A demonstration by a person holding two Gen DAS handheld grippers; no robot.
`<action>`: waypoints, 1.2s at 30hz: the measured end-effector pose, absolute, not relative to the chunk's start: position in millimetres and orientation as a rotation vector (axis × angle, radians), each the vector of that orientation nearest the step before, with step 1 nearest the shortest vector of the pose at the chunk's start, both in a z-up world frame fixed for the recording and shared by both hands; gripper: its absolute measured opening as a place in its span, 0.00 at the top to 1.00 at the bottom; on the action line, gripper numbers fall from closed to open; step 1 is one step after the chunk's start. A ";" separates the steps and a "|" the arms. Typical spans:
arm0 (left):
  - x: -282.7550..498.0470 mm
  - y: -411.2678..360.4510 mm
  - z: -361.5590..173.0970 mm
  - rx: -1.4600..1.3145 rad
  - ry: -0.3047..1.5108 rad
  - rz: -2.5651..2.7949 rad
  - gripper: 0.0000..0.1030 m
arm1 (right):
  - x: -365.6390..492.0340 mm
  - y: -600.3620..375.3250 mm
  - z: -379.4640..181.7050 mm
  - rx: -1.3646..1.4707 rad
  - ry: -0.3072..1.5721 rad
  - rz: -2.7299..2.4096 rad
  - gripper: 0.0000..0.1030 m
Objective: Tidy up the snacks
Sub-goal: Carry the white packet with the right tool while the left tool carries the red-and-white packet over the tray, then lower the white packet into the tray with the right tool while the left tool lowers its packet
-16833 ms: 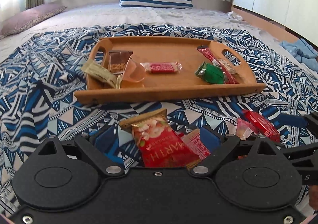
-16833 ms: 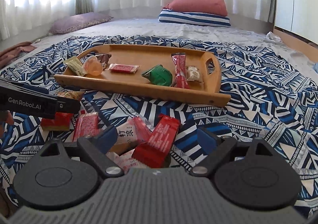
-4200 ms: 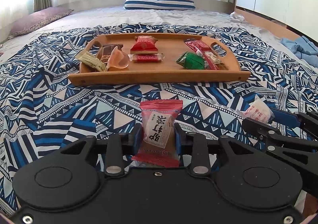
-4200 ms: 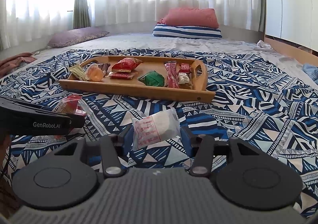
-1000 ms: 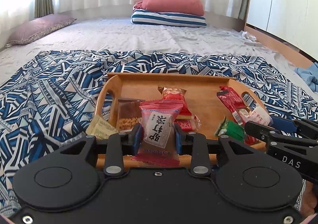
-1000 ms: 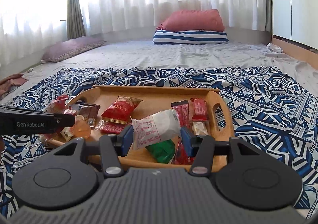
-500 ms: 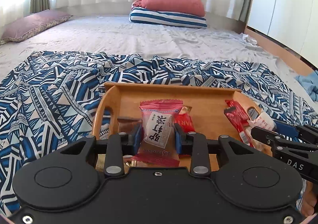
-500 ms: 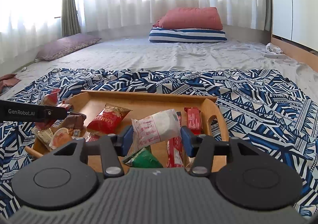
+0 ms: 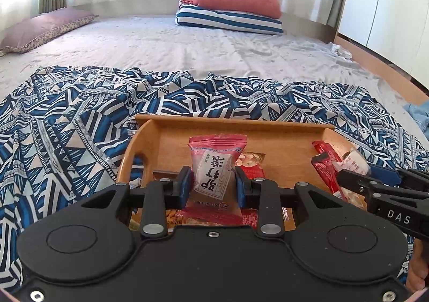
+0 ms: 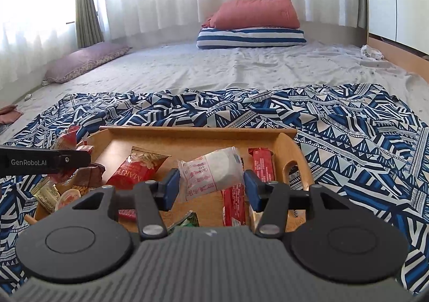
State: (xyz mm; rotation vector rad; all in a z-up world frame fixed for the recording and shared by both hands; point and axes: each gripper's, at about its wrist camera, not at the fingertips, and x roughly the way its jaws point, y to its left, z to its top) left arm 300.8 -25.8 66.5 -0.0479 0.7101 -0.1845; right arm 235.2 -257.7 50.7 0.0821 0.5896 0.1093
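Both tongs are loaded and over the wooden tray (image 10: 297,153). Left tongs (image 9: 213,185) closed tight on a pink-and-white snack packet (image 9: 214,168), held upright above the tray's left half. Right tongs (image 10: 211,189) closed on a clear-wrapped white round snack (image 10: 211,172), tilted, above the tray's middle-right.

Progress: looks late-stage. Tray already holds a red nut bag (image 10: 135,170), red bars (image 10: 262,165), a green packet (image 10: 187,220), and small items at the left end (image 10: 51,194). No loose snacks visible on the patterned blanket (image 10: 348,141), though the tongs' bodies hide the near ground. Left to do: drop these two, judging by this.

Room: bare wood toward the tray's far wall (image 9: 233,127) and in the centre strip between the nut bag and the bars. Raised rim and handle cutout (image 10: 291,168) just beside the right tongs; the two tongs are near each other, so watch for clashes.
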 end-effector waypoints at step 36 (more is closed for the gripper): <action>374.5 -40.5 25.8 -0.043 0.807 -0.112 0.70 | 281.0 -229.2 16.0 0.055 0.656 0.133 0.46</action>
